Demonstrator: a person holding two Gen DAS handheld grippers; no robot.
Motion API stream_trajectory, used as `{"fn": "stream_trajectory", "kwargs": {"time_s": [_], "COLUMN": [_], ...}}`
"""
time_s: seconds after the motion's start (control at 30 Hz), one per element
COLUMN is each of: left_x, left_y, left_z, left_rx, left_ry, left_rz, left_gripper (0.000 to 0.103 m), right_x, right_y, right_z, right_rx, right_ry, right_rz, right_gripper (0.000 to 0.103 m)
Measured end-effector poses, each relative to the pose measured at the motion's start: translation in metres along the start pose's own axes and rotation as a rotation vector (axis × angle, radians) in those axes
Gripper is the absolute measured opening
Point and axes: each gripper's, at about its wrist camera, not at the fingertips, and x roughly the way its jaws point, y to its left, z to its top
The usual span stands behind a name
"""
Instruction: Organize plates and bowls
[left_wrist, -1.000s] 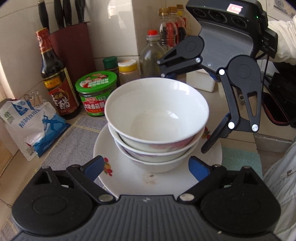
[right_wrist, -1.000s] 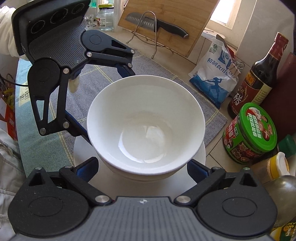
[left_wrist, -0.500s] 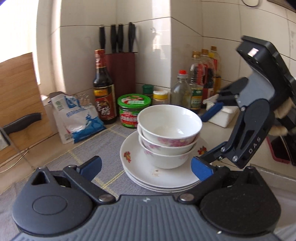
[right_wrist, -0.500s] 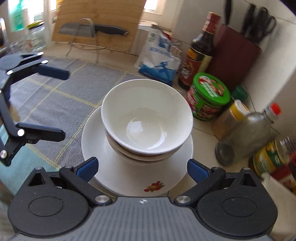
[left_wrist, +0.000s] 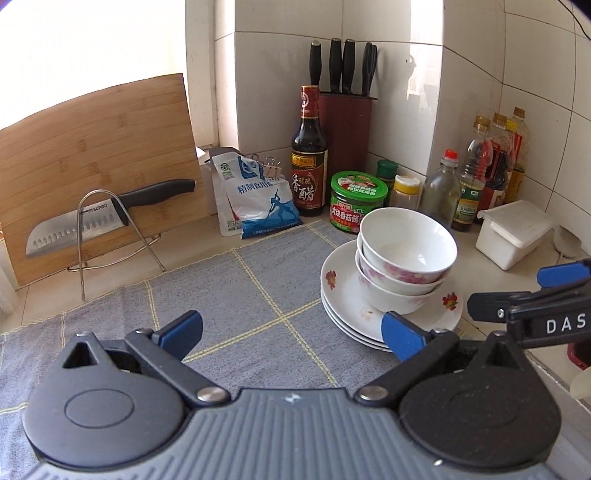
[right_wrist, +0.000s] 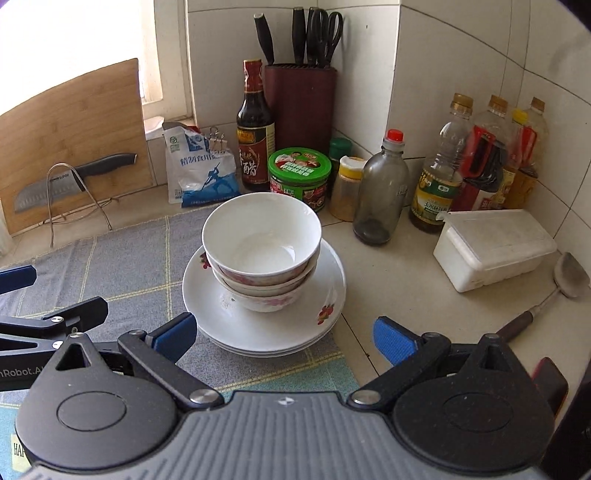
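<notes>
Three white bowls with pink flowers (left_wrist: 404, 258) (right_wrist: 262, 254) are nested on a stack of white plates (left_wrist: 340, 291) (right_wrist: 325, 291), which rests partly on the grey cloth, partly on the counter. My left gripper (left_wrist: 291, 330) is open and empty, drawn back over the cloth to the left of the stack. My right gripper (right_wrist: 282, 334) is open and empty, just in front of the stack. The right gripper's fingers (left_wrist: 561, 275) show at the right edge of the left wrist view.
Grey checked cloth (left_wrist: 229, 295) covers the counter. Behind stand a cutting board with a knife on a wire rack (left_wrist: 96, 218), a salt bag (left_wrist: 255, 199), a vinegar bottle (left_wrist: 309, 162), a knife block (left_wrist: 345, 122), a green-lidded jar (right_wrist: 298, 173), oil bottles (right_wrist: 476, 162), a white box (right_wrist: 495, 247) and a spatula (right_wrist: 565, 280).
Both grippers have pulled back and away from the bowl stack, staying open. The stack now sits farther off, and more of the counter shows.
</notes>
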Motion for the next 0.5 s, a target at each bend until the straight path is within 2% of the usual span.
{"fn": "stream_trajectory", "kwargs": {"time_s": [0.5], "left_x": [-0.021], "left_y": [0.003], "left_z": [0.002], "left_rx": [-0.004], "left_ry": [-0.034], "left_rz": [0.038], "left_gripper": [0.102], "right_x": [-0.021], "right_y": [0.012], "right_z": [-0.005], "right_rx": [0.033], "right_ry": [-0.042], "right_rz": [-0.002], "right_gripper": [0.103]}}
